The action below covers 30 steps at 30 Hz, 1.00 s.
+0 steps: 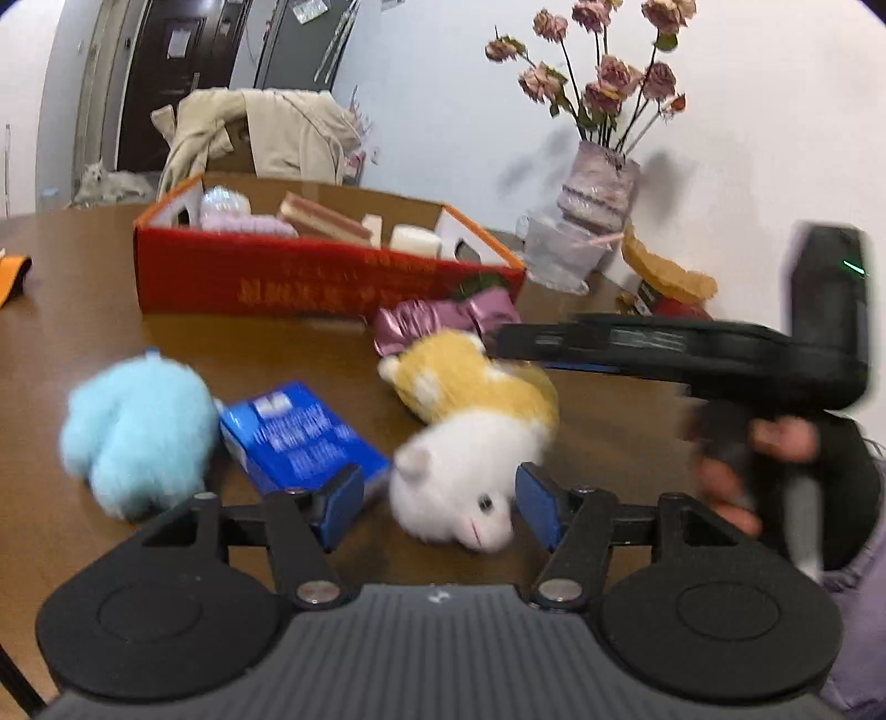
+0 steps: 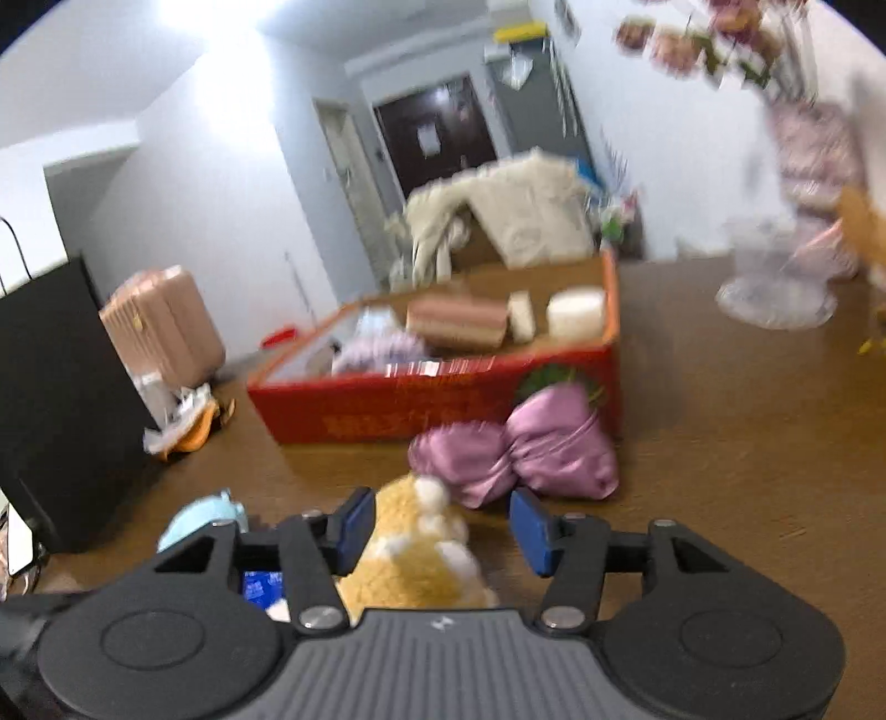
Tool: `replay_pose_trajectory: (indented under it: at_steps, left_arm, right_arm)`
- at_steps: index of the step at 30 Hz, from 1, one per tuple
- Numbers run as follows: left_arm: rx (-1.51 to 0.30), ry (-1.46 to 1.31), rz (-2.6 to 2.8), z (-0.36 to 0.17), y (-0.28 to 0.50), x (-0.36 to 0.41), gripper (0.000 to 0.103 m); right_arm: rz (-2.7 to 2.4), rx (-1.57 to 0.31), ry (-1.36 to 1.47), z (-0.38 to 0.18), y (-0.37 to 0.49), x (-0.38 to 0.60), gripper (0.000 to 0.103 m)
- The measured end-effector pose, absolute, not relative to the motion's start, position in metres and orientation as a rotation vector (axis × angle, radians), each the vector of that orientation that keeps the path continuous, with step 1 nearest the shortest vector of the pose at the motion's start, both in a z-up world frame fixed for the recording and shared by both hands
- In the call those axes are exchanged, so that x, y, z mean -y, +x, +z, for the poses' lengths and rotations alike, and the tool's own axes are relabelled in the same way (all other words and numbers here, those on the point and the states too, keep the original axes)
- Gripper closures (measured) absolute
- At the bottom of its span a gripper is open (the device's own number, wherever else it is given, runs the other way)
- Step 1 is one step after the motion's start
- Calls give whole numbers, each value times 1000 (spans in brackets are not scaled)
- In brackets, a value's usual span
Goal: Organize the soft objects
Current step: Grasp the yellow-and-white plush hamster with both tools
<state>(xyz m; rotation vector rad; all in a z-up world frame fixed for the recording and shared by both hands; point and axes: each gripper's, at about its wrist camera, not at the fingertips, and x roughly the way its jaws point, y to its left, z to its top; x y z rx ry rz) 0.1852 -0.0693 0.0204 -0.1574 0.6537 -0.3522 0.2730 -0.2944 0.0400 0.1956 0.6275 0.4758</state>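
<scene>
Light: bright, even indoor light in both views; the ceiling point(image 2: 221, 33) at far left blows out to white glare.
Shadows: soft, smeared grey shadows of the dried flowers point(image 1: 601, 72) fall on the white wall point(image 1: 443, 111).
Blur: motion blur throughout; the red box point(image 1: 310, 277) lettering is unreadable, the plush cat point(image 1: 470, 421) fuzzy, the vase point(image 2: 814, 149) streaked.
Distortion: fisheye bending, dark rounded corners, the doorway point(image 1: 166, 77) leaning.
</scene>
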Motion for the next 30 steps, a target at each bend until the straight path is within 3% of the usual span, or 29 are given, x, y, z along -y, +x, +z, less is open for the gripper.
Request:
replay_pose_trajectory:
  at_steps: [2, 4, 10, 15, 17, 22, 26, 30]
  left_arm:
    - [-671, -144, -342, 15, 184, 70, 49]
    - [-691, -157, -321, 11, 186, 66, 49]
    - [-723, -232, -340, 6, 199, 63, 53]
    - [-680, -266, -404, 17, 207, 73, 42]
    - [-690, -287, -420, 19, 217, 74, 37]
    - [-758, -336, -472, 10, 234, 80, 39]
    - [-754, -362, -472, 11, 236, 81, 50]
    - [-651, -347, -448, 45, 251, 79, 52]
  right_arm:
    - [475, -655, 221, 30, 268, 292, 57]
    - [462, -648, 275, 29, 253, 303, 63]
    - [343, -630, 357, 26, 203, 332, 59]
    - [294, -631, 387, 28, 208, 343, 58]
    - [296, -637, 414, 31, 207, 345, 53]
    - [287, -670, 448, 24, 205, 346, 53]
    - [301, -665, 477, 25, 213, 344, 67]
    - [336, -592, 473, 53, 236, 339, 72]
